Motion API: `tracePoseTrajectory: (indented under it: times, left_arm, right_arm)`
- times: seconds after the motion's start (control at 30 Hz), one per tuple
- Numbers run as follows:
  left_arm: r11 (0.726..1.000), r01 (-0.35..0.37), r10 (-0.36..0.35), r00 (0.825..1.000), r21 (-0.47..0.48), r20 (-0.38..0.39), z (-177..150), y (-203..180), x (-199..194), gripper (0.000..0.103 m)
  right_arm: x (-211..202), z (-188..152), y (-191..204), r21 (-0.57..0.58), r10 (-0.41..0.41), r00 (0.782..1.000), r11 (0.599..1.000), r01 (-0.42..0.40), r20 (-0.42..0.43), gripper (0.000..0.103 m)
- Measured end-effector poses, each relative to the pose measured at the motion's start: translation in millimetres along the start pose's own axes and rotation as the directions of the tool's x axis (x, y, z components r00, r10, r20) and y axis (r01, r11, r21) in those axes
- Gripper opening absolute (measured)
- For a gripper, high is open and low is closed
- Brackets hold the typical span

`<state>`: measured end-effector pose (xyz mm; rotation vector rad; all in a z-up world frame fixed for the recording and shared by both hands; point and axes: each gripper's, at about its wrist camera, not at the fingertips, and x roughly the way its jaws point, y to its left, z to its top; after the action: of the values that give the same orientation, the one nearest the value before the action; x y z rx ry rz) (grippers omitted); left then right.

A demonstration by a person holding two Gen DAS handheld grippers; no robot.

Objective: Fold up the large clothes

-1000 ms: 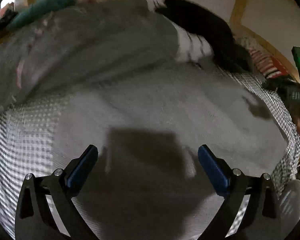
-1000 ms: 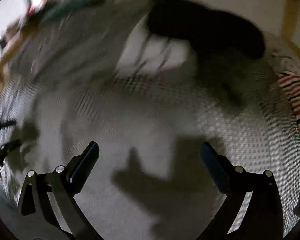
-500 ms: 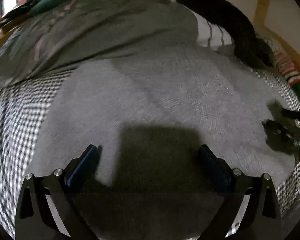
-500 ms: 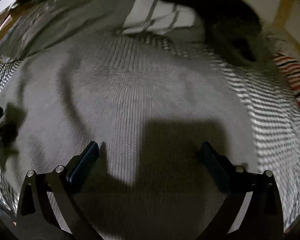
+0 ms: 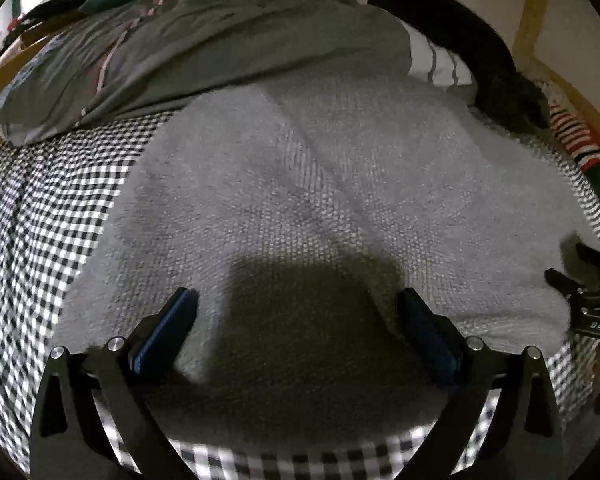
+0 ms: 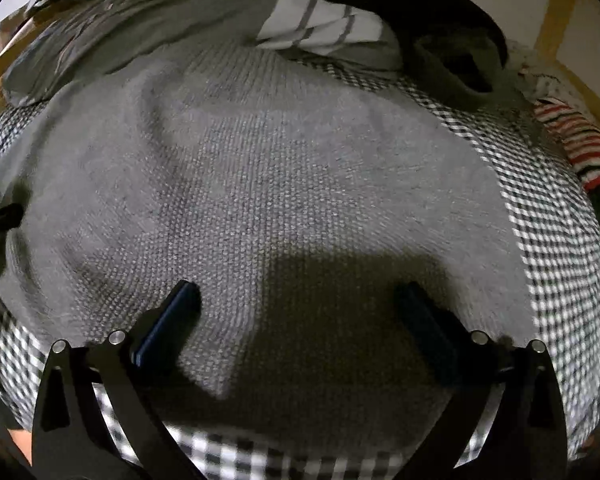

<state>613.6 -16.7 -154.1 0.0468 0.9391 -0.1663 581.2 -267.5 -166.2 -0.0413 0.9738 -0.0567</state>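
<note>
A large grey knitted sweater (image 5: 300, 184) lies spread flat on a black-and-white checked bed cover (image 5: 40, 216). It also fills the right wrist view (image 6: 284, 184). My left gripper (image 5: 296, 300) is open and empty, just above the sweater's near edge. My right gripper (image 6: 298, 298) is open and empty over the sweater's near right part. The right gripper's tip shows at the right edge of the left wrist view (image 5: 580, 280). The left gripper's tip shows at the left edge of the right wrist view (image 6: 0, 216).
A grey-green quilt (image 5: 204, 40) lies bunched at the back. A white striped cloth (image 6: 320, 28) and a black garment (image 6: 420, 12) lie at the back right. A red-striped garment (image 6: 572, 136) lies at the right, by a wooden bed frame (image 5: 534, 8).
Both grippers have come down closer to the sweater's near edge. The sweater now lies spread flat. Both grippers stayed open.
</note>
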Motion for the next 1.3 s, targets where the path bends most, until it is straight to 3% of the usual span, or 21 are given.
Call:
tracePoseTrajectory:
  times: [0.07, 0.17, 0.3, 0.6, 0.77, 0.97, 1.1, 1.17, 1.3]
  left_arm:
    - [0.999, -0.05, 0.05, 0.998, 0.017, 0.033, -1, -4, -11, 0.099]
    - [0.989, -0.139, 0.138, 0.99, 0.043, 0.022, -7, -2, -2, 0.099]
    - [0.997, -0.083, 0.083, 0.996, 0.006, 0.013, -14, 9, 7, 0.099]
    - [0.998, -0.056, 0.056, 0.998, 0.016, 0.016, -16, 16, 8, 0.099]
    - [0.999, -0.048, 0.049, 0.997, -0.016, 0.065, -21, 14, -4, 0.099]
    - [0.986, 0.039, -0.016, 0.99, -0.165, 0.14, -43, 31, -41, 0.098]
    - [0.939, 0.143, -0.114, 0.987, -0.313, 0.111, -54, 45, -42, 0.098]
    - [0.928, 0.173, -0.148, 0.984, -0.33, 0.099, -58, 43, -40, 0.098]
    - [0.936, 0.172, -0.156, 0.985, -0.308, 0.074, -66, 30, -36, 0.098]
  right_arm:
    - [-20, 1, 4, 0.025, 0.007, 0.999, 1.0, -0.008, 0.044, 0.1]
    - [-7, -3, 14, -0.009, -0.008, 1.0, 1.0, 0.008, -0.004, 0.1]
    - [8, -5, 7, -0.011, 0.009, 1.0, 1.0, -0.009, 0.011, 0.101]
    - [12, -4, 2, -0.013, 0.02, 1.0, 1.0, -0.019, 0.015, 0.101]
    - [-8, -8, -6, 0.111, 0.051, 0.994, 0.992, -0.061, 0.098, 0.1]
    - [-62, -34, -35, 0.274, 0.181, 0.951, 0.929, -0.249, 0.252, 0.1]
    - [-75, -55, -62, 0.399, 0.239, 0.925, 0.849, -0.347, 0.295, 0.1]
    - [-72, -66, -74, 0.462, 0.27, 0.915, 0.798, -0.387, 0.3, 0.1]
    - [-61, -84, -87, 0.534, 0.29, 0.912, 0.742, -0.405, 0.289, 0.1]
